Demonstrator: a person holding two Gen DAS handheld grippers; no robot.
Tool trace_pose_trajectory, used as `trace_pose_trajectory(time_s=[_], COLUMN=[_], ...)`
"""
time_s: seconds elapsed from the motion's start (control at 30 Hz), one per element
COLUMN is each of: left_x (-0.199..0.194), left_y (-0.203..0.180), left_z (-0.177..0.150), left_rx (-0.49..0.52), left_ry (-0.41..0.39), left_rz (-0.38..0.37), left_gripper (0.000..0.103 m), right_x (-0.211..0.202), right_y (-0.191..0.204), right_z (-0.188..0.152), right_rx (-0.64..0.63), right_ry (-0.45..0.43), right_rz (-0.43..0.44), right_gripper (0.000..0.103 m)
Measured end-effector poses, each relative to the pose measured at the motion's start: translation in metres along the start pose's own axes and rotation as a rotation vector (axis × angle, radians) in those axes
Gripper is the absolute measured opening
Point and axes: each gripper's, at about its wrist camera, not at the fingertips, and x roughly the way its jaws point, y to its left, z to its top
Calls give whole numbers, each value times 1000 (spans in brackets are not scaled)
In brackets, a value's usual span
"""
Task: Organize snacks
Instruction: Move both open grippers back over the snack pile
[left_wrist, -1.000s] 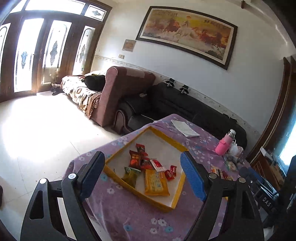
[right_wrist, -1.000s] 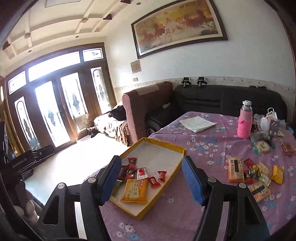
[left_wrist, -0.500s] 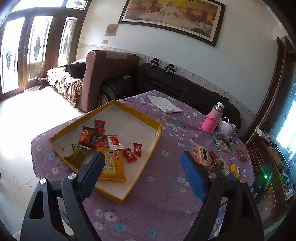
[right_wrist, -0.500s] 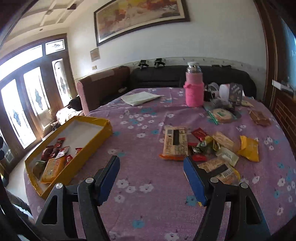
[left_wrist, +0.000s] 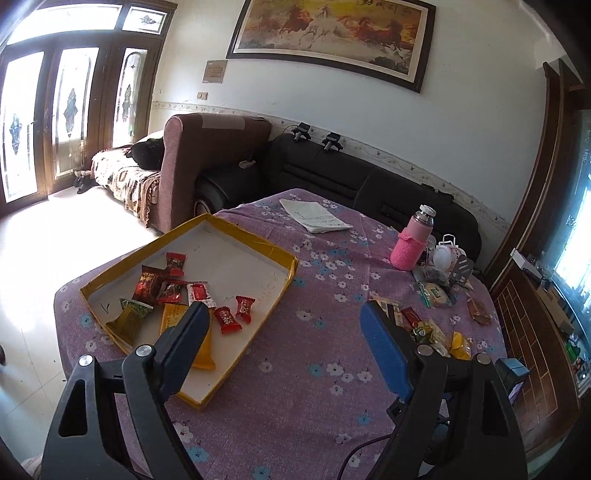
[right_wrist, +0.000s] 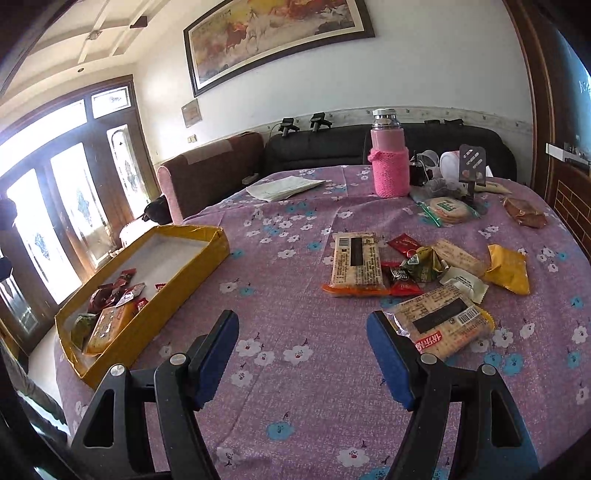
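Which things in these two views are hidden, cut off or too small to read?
- Orange packet, left wrist view: lower part behind the left tool.
- Cracker pack, right wrist view: one corner behind the right tool.
- Wrapper print, both views: too small.

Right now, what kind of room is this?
Likely a home living room: a black sofa along the wall, a framed horse painting above it, and a table under a floral purple tablecloth.

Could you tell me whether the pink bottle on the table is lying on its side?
No, the pink bottle stands upright on the purple floral tablecloth, its silver cap on top.
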Motion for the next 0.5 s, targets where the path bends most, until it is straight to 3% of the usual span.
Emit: trace_pose_trajectory(time_s=[0.2,0.37,0.43,0.5], left_x=[8,27,40,58], left_y=[31,72,86,96], left_z=[4,11,14,17], left_rx=[1,0,7,29], left_ry=[15,11,35,56], left_rz=[-54,-98,-134,-182], left_gripper=[84,84,84,84], right_x=[3,-7,-12,-10], right_y=[-6,-22,-33,-48], right_z=[-1,7,12,20], right_rx=[-10,58,99,138], right_ry=[-14,-78,-106,-74], right_rz=[-65,-54,-133,-194], right_gripper=[74,74,74,74])
